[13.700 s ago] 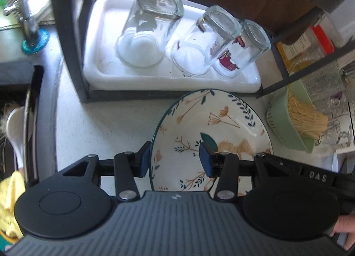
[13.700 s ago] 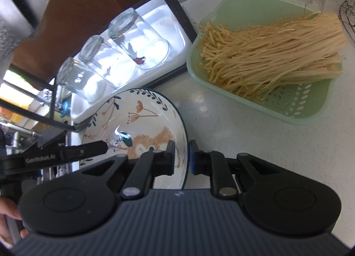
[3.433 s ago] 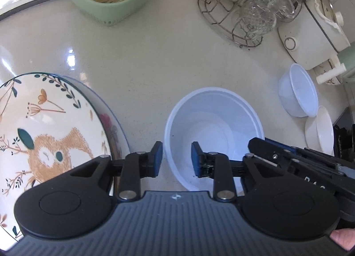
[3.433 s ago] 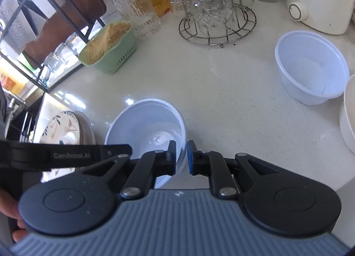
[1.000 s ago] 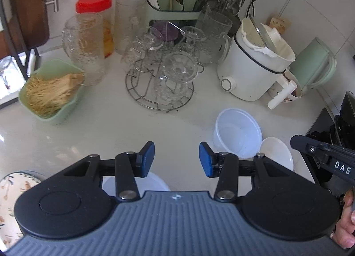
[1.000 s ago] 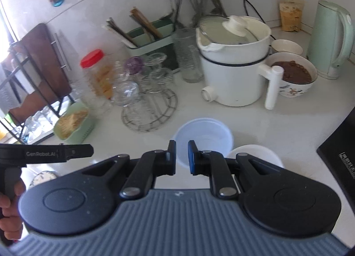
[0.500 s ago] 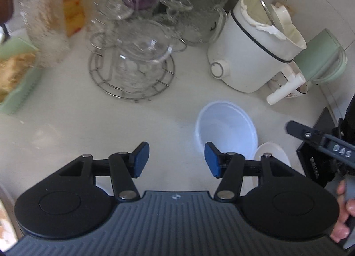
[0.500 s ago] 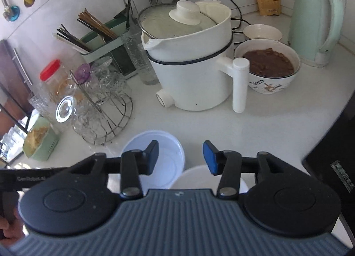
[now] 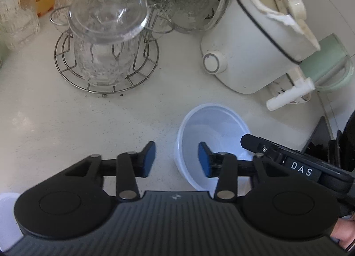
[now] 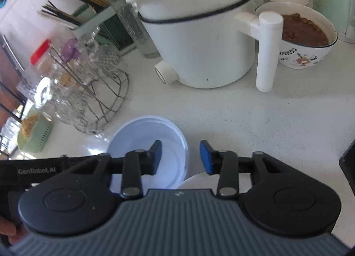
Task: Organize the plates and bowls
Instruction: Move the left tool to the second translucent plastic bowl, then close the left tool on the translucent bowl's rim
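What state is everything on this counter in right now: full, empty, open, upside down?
Translucent plastic bowl: upright, empty.
Patterned bowl: upright, filled with brown food.
Glass on wire rack: upside down.
White electric pot: lid on.
Left gripper: fingers open, straddling the plastic bowl's rim.
Right gripper: fingers open, straddling the same bowl's rim.

Both grippers have dropped toward the plastic bowl (image 9: 213, 138) on the tabletop (image 9: 77, 118), the left gripper (image 9: 176, 159) and right gripper (image 10: 180, 157) each straddling its rim, jaws just narrowed from a wider gap, pads not yet pressing.
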Demonstrator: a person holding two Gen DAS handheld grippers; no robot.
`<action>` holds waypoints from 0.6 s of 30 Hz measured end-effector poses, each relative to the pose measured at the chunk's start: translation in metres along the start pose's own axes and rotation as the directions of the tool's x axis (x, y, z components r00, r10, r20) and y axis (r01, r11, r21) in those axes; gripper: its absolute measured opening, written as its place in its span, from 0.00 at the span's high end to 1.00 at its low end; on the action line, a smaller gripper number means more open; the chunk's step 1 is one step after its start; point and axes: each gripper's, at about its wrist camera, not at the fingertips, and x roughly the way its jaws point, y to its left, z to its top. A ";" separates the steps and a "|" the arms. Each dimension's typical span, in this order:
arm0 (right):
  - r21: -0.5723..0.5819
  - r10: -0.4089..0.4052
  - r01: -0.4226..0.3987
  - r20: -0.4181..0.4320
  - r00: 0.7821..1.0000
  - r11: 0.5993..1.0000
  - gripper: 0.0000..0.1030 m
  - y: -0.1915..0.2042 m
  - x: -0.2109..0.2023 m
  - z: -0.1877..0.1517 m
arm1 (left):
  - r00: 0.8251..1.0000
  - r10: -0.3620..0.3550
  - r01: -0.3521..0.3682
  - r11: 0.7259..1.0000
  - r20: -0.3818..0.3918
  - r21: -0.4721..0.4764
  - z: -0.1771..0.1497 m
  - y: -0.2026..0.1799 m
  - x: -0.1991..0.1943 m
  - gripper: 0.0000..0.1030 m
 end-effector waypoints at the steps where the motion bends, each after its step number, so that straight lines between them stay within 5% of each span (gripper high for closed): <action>1: -0.001 -0.001 0.001 -0.005 1.000 1.000 0.69 0.000 0.003 0.000 | 1.000 -0.003 0.003 1.000 -0.002 -0.011 0.000 0.001 0.003 0.66; 6: 0.004 0.004 -0.004 -0.011 1.000 1.000 0.84 -0.002 0.007 -0.002 | 1.000 -0.012 0.012 1.000 0.001 -0.024 -0.001 0.000 0.010 0.86; 18: 0.014 0.067 -0.067 0.030 0.997 0.998 0.84 0.010 -0.013 0.006 | 0.998 -0.006 0.009 0.999 0.058 -0.049 0.002 -0.004 -0.022 0.87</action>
